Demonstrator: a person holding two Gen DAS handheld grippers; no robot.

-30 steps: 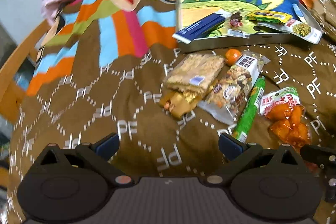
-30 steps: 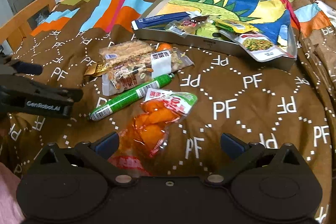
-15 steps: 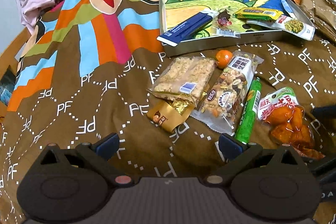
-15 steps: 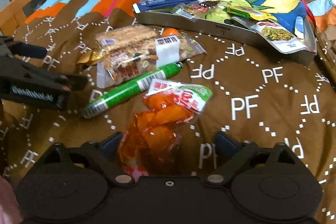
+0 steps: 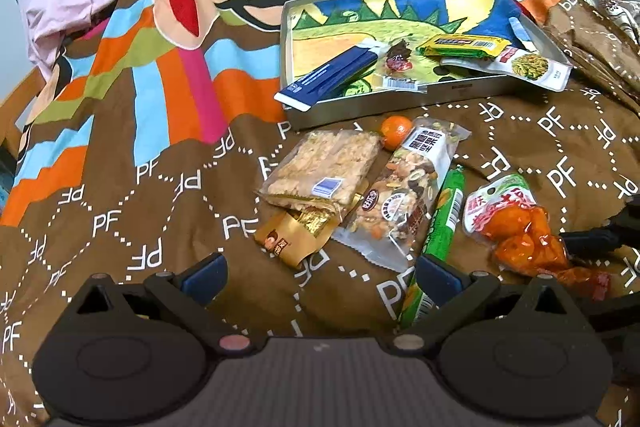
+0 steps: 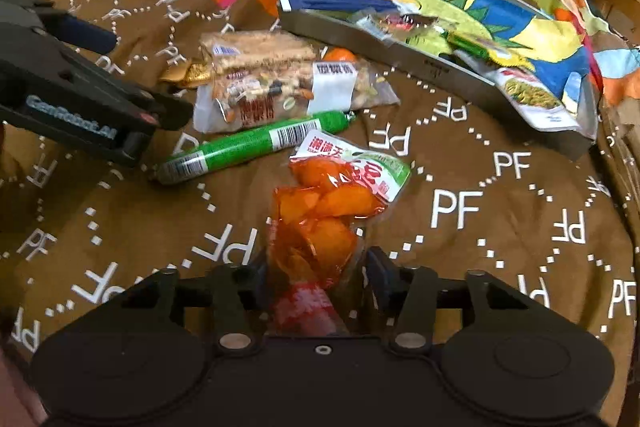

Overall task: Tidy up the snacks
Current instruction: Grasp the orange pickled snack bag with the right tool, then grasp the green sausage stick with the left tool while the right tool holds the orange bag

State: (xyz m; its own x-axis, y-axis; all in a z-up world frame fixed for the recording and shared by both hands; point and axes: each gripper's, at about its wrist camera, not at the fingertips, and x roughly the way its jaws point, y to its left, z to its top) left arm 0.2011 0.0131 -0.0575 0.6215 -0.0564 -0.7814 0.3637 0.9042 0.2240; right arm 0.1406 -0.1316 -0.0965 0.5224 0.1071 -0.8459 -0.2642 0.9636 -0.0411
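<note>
Right gripper (image 6: 316, 263): jaws have just been closing and now pinch the near end of the orange snack pouch (image 6: 324, 211), which lies on the brown blanket (image 6: 500, 227). Left gripper (image 5: 320, 275): jaws spread wide, nothing between them. Just ahead of it lie the green sausage stick (image 5: 444, 223), nut pack (image 5: 404, 195) and cracker pack (image 5: 324, 167). Farthest off, the metal tray (image 5: 360, 111) holds several packets.

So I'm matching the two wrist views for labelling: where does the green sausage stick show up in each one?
Left wrist: the green sausage stick runs up the lower right, its near end behind the left gripper finger.
Right wrist: it lies slanted, left of centre.
Shared landmark: the orange snack bag beside it.
</note>
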